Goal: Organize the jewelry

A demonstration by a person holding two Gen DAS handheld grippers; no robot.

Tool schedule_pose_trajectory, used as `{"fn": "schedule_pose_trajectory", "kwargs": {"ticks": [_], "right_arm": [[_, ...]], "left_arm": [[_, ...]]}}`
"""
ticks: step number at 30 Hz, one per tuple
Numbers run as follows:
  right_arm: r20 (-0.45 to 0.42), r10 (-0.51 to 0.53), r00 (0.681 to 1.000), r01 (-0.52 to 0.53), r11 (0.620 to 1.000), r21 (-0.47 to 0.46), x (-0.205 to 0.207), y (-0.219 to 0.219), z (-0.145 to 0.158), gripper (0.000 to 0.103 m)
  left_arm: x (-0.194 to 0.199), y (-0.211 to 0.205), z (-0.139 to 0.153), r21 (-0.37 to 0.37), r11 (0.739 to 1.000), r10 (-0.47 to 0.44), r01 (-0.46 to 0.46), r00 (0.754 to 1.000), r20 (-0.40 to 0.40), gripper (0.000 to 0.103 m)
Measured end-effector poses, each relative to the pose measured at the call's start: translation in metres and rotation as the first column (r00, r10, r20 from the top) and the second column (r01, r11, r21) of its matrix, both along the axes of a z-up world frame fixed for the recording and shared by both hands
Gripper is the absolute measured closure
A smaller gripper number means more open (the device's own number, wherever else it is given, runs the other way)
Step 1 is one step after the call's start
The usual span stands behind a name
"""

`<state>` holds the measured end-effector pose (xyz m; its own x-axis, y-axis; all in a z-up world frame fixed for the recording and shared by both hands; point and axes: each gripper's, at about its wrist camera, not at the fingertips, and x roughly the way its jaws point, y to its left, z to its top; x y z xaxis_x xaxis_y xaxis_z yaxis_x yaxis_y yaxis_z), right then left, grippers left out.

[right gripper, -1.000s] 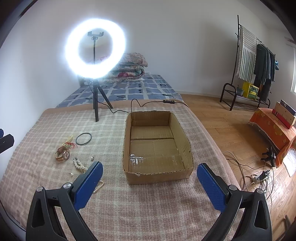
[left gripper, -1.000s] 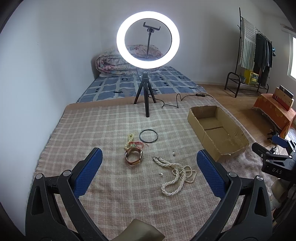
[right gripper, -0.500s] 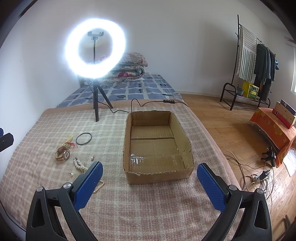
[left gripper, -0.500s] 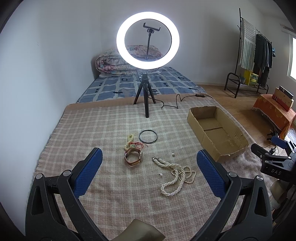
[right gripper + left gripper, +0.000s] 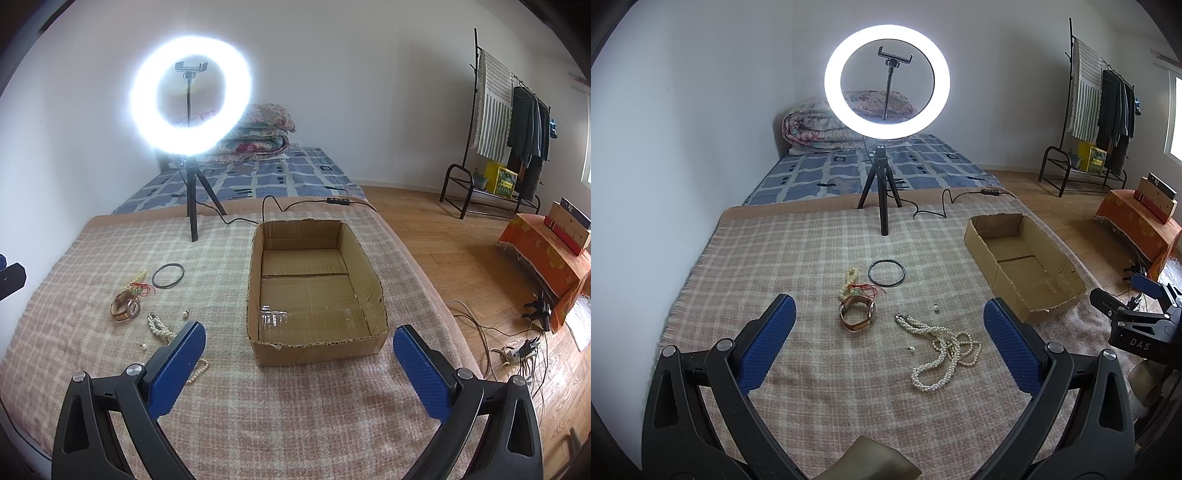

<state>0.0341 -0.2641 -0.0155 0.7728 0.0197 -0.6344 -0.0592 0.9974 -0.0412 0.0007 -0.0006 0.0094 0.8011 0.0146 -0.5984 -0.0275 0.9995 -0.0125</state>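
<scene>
On the plaid blanket (image 5: 798, 266) lie a pearl necklace (image 5: 942, 350), a brown-strap watch (image 5: 857, 314), a pale bead bracelet with red thread (image 5: 851, 282), a black ring (image 5: 886, 272) and two small earrings (image 5: 936, 308). An empty cardboard box (image 5: 1023, 266) sits to their right. My left gripper (image 5: 886, 343) is open and empty, held above the jewelry. My right gripper (image 5: 295, 363) is open and empty, in front of the box (image 5: 314, 288). The watch (image 5: 125, 306), black ring (image 5: 168, 276) and part of the pearl necklace (image 5: 159, 326) show left of it.
A lit ring light on a black tripod (image 5: 884, 199) stands at the blanket's far edge, with its cable (image 5: 934, 210) trailing right. A bed with folded quilts (image 5: 820, 129) lies behind. A clothes rack (image 5: 1104, 110) and floor cables (image 5: 517, 350) are to the right.
The left wrist view has shifted very slightly, with the jewelry a little higher in frame. Both grippers stay open and nothing was picked up.
</scene>
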Motion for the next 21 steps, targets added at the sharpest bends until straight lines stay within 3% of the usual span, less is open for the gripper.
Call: {"fn": "schedule_pose_trajectory", "kwargs": {"ticks": [21], "right_arm": [[-0.001, 0.003, 1.0, -0.003, 1.0, 0.002, 0.0009, 0.0047, 0.0003, 0.0]], "left_arm": [[-0.0013, 0.0006, -0.0005, -0.002, 1.0, 0.0, 0.0, 1.0, 0.003, 0.0]]}}
